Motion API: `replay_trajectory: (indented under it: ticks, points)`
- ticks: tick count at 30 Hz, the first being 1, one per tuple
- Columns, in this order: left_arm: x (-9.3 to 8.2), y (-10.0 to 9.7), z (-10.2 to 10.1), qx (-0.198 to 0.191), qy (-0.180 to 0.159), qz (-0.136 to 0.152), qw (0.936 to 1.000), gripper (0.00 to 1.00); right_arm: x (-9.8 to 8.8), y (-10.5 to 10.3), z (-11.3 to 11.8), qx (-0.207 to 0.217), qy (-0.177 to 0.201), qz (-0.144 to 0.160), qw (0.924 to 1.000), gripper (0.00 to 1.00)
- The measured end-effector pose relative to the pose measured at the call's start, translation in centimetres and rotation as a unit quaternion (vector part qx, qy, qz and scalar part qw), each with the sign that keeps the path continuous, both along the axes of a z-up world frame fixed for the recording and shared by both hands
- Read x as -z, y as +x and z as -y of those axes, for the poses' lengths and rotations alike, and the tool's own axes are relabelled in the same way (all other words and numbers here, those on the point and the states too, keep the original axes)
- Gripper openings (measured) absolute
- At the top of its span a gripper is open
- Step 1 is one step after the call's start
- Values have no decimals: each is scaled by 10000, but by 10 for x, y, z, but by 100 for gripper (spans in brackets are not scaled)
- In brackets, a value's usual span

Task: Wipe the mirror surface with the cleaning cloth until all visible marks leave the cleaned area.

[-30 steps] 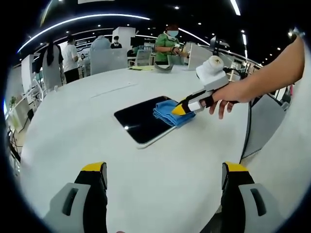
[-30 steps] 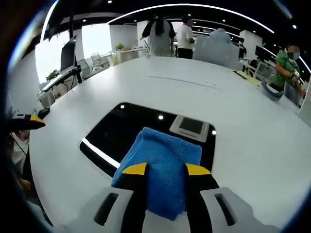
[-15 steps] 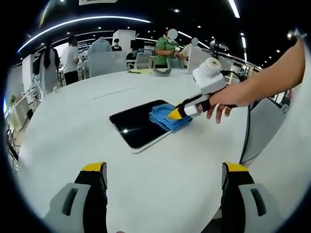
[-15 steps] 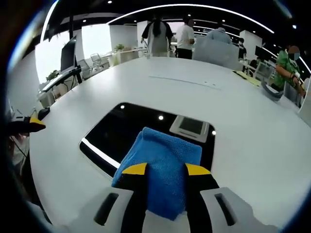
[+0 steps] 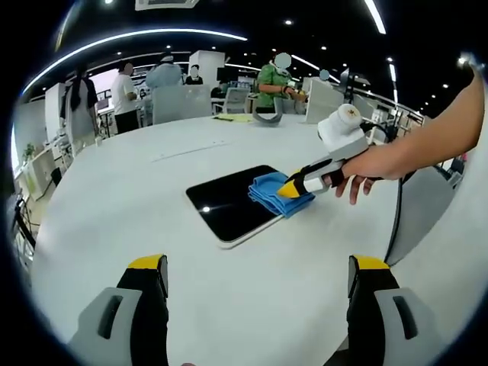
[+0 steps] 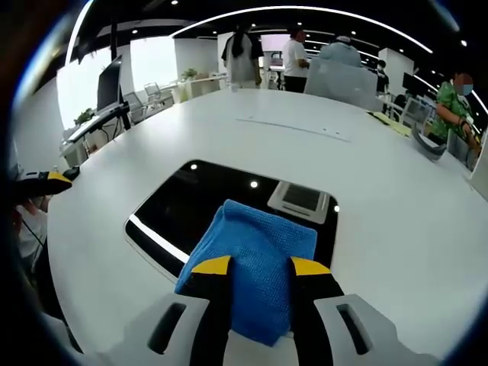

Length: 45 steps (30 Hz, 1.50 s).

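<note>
Left gripper view: left gripper (image 5: pixel 258 293) idles over the white table (image 5: pixel 114 206), jaws wide apart. The mirror (image 5: pixel 229 203) lies flat ahead.

Right gripper view: right gripper (image 6: pixel 259 267) jaws are clamped on the blue cleaning cloth (image 6: pixel 255 259), pressed on the mirror's near edge. Cloth's soft and floppy, so pinching the folded bunch seems best; the glass looks slick and fragile.

Mirror (image 6: pixel 198 210): dark rounded rectangle with pale edge, flat on the white surface, centre frame in both views; reflects ceiling lights.
Cloth (image 6: pixel 255 267): blue, folded, lying across the mirror's lower-right end in the right gripper view, overhanging its edge.
</note>
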State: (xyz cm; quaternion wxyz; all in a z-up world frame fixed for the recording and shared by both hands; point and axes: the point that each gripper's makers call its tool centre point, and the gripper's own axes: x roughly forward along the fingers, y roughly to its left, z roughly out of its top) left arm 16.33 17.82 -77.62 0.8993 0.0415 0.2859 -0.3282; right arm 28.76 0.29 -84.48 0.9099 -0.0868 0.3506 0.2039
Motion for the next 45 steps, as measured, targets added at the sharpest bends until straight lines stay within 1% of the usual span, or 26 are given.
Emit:
replay_trajectory:
  ticks: [3, 7, 10, 11, 14, 17, 24, 31, 33, 37, 45]
  points:
    - [-3, 2, 1, -55, -30, 15, 10000, 99, 0, 0, 0, -10, 2, 9, 10000, 25]
    - [-2, 4, 3, -28, 4, 1, 10000, 99, 0, 0, 0, -23, 10, 22, 10000, 25]
    - [-4, 6, 4, -70, -76, -37, 9999, 99, 0, 0, 3, -17, -2, 12, 10000, 25]
    - [-5, 7, 5, -63, -80, -1, 9999, 99, 0, -1, 4, -23, 1, 21, 10000, 25]
    - [-5, 6, 8, -19, -92, -10, 10000, 99, 0, -2, 6, -29, -5, 33, 10000, 25]
    - [-2, 4, 8, 39, -66, -55, 10000, 99, 0, -2, 10, -5, -6, 34, 10000, 25]
    - [4, 5, 1, 33, -21, -89, 10000, 99, 0, -4, 18, 52, -10, 47, 10000, 25]
    - [0, 6, -5, -63, -51, -51, 10000, 99, 0, -5, 21, 54, -19, 42, 10000, 25]
    - [0, 7, -5, -89, -90, -24, 9999, 99, 0, -5, 21, 55, -24, 41, 10000, 25]
    - [4, 3, -3, -68, -58, -59, 9999, 99, 0, -5, 21, 56, -32, 34, 10000, 25]
    - [2, 2, -5, -90, -74, -46, 9999, 99, 0, -6, 22, 139, -13, 64, 9999, 26]
